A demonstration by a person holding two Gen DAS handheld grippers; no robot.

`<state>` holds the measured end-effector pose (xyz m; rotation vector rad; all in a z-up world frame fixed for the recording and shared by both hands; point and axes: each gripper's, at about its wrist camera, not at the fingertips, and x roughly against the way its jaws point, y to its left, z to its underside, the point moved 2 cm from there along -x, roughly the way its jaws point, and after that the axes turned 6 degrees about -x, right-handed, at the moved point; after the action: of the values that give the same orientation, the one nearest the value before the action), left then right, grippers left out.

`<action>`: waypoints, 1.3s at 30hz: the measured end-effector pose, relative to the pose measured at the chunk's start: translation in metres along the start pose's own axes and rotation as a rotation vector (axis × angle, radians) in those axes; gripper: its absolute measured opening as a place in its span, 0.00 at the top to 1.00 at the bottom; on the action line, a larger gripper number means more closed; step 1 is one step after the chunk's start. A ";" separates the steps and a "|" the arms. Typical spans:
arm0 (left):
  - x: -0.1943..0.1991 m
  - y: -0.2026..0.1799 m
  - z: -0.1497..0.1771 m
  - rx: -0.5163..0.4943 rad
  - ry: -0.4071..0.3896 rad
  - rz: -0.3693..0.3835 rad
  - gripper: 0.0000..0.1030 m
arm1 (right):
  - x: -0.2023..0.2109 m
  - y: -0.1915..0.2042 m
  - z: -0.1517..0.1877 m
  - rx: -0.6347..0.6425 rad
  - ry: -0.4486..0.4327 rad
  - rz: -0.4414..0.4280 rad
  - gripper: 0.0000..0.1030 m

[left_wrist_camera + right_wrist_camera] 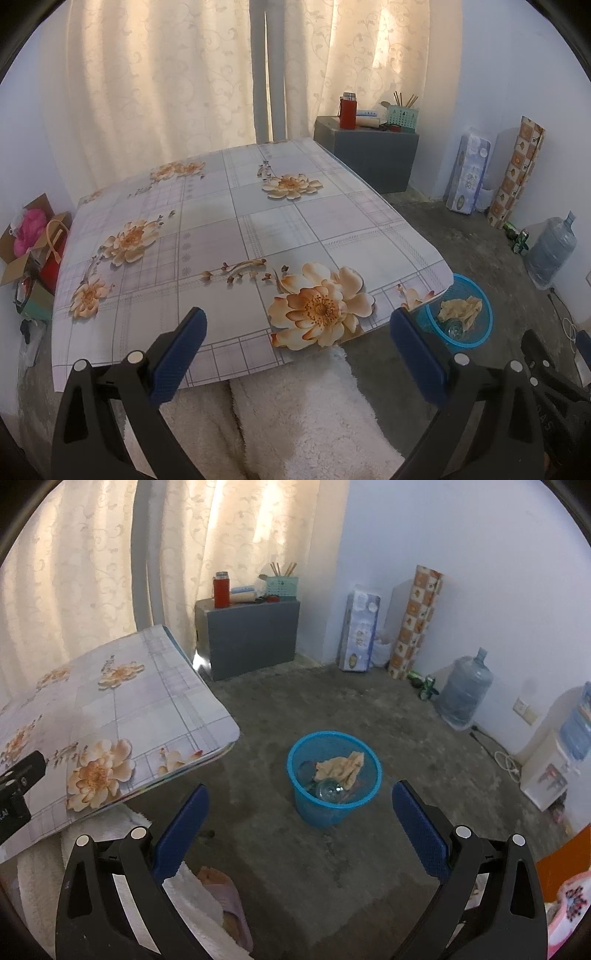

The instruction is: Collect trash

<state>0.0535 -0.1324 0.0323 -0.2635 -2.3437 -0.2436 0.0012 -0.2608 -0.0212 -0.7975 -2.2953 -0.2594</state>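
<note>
A blue mesh trash basket stands on the concrete floor beside the table's near right corner; it also shows in the left wrist view. Inside lie crumpled tan paper and a clear plastic bottle; the paper also shows in the left wrist view. My left gripper is open and empty above the near edge of the flower-patterned table. My right gripper is open and empty, held above the floor just short of the basket.
A grey box with a red flask stands by the curtain. A tissue pack, a patterned roll and a water jug line the right wall. A cardboard box sits left of the table. A slippered foot is below.
</note>
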 end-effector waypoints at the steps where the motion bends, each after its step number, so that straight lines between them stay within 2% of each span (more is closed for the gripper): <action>1: 0.000 0.000 0.000 -0.001 0.001 0.001 0.05 | 0.000 -0.001 0.000 -0.002 0.001 0.002 0.08; 15: -0.002 -0.003 0.003 -0.005 0.016 0.007 0.05 | -0.003 -0.005 -0.001 -0.021 0.014 0.016 0.08; 39: -0.002 0.001 0.005 -0.003 0.020 0.006 0.05 | -0.005 0.000 0.006 -0.007 0.045 -0.018 0.08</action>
<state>0.0521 -0.1304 0.0277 -0.2679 -2.3230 -0.2461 0.0008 -0.2613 -0.0289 -0.7675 -2.2613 -0.2906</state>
